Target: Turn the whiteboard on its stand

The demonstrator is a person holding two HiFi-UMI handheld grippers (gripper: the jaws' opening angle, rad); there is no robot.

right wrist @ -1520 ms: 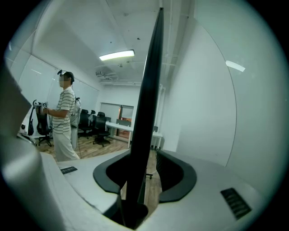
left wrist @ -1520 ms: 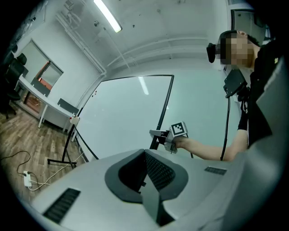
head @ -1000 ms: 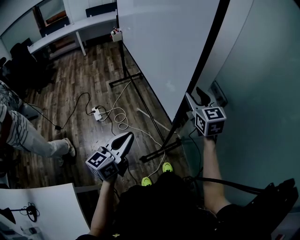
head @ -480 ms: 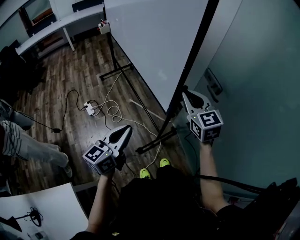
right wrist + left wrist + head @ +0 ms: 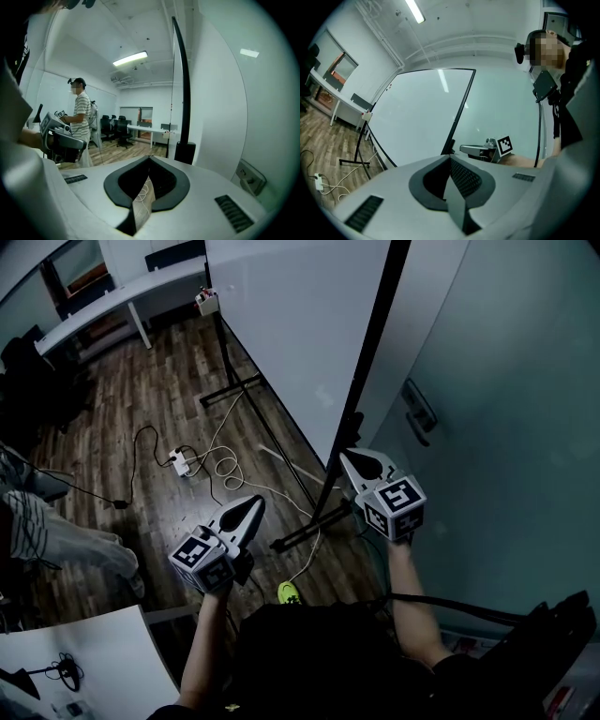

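Note:
The whiteboard [image 5: 300, 324] is a tall white panel with a black frame edge [image 5: 370, 362], standing on a black stand whose foot [image 5: 305, 531] rests on the wood floor. My right gripper [image 5: 347, 457] is beside the lower part of that black edge. Its jaws have just been closing and are now shut with nothing between them. In the right gripper view the black edge [image 5: 183, 84] and a black block [image 5: 185, 152] rise just beyond the tips. My left gripper [image 5: 253, 507] hovers over the floor left of the stand, shut and empty, facing the whiteboard [image 5: 417, 112].
A power strip [image 5: 178, 462] with looped white cable lies on the floor. A socket box [image 5: 419, 409] sits on the right wall. A person in a striped shirt [image 5: 82, 122] stands to the left. A white desk [image 5: 122, 296] is at the back and a white table [image 5: 84, 662] is near left.
My right gripper has come down and left along the board's black edge, and its jaws went from open to shut. The left gripper has hardly moved.

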